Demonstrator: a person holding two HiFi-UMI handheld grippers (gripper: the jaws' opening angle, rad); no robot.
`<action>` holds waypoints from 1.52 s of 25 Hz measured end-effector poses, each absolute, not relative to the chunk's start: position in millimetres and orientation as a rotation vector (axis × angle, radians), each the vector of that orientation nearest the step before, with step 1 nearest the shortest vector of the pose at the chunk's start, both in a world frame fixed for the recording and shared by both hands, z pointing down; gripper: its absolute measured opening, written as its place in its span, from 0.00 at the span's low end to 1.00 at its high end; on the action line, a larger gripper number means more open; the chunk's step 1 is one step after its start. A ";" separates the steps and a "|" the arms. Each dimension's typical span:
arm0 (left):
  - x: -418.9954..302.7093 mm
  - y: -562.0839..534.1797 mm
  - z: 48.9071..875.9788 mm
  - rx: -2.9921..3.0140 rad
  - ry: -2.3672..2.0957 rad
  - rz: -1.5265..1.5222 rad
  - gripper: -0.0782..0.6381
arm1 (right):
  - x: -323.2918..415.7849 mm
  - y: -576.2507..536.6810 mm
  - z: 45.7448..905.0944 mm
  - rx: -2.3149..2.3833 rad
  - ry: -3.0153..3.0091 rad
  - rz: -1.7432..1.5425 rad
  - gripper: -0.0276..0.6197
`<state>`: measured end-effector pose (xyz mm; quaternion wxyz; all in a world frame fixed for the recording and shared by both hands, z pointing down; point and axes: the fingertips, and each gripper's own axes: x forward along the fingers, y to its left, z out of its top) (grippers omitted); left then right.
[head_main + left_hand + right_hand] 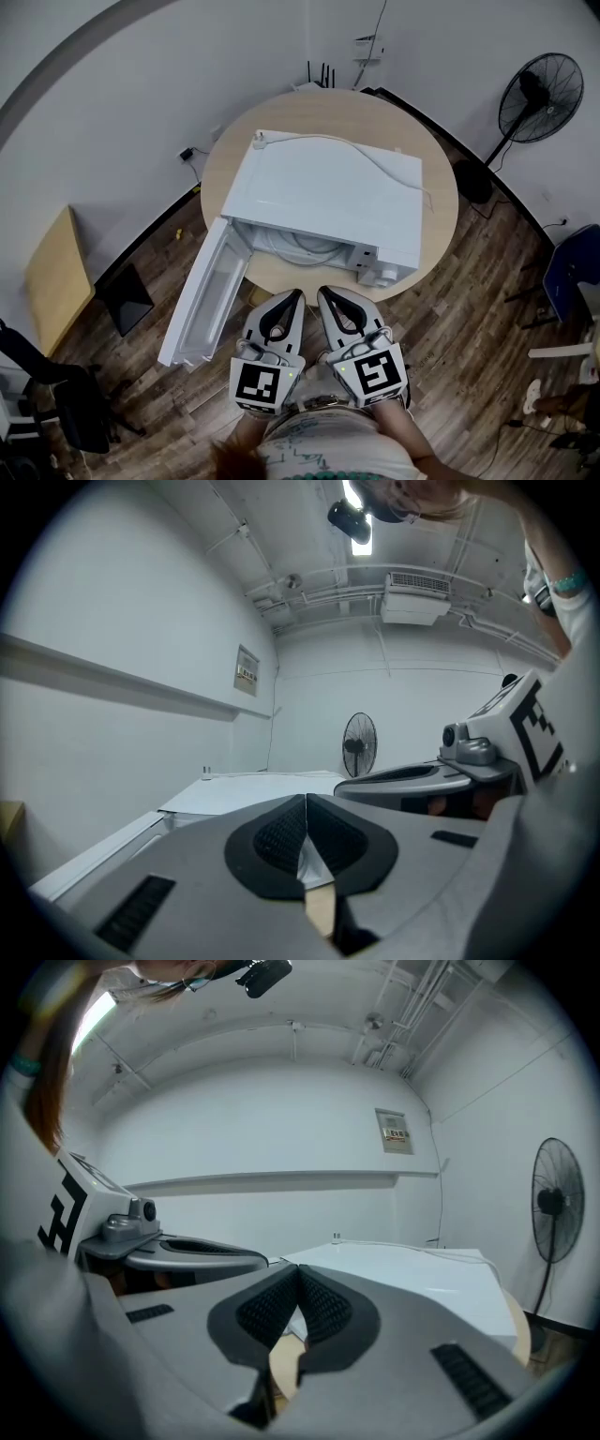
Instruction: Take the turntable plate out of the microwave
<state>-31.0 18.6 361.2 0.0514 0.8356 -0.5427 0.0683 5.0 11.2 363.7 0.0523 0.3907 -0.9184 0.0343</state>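
Closed, empty left gripper point(297, 296) and right gripper point(324, 293) face the open microwave point(328, 192), its length crosswise.

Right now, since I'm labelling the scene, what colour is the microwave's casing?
White. The microwave shows best in the head view, standing on the round table with its door open.

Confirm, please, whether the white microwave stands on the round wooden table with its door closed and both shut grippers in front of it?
Not quite: the head view shows the door open, swung out leftward. The microwave does stand on the round table, and the left gripper and right gripper are shut in front of it.
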 end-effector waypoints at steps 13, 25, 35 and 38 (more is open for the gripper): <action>-50.1 -36.2 350.1 2.676 -1.486 0.163 0.13 | -11.3 -41.8 360.2 1.393 -2.686 0.126 0.03; -72.6 -70.6 352.2 2.726 -1.389 0.072 0.13 | -28.3 -73.4 361.9 1.519 -2.614 0.120 0.03; -78.0 -87.6 372.4 2.737 -1.282 0.083 0.13 | -31.4 -84.2 384.5 1.584 -2.528 0.176 0.03; -80.6 -91.6 383.7 2.741 -1.241 0.063 0.13 | -33.6 -87.6 393.2 1.596 -2.517 0.187 0.03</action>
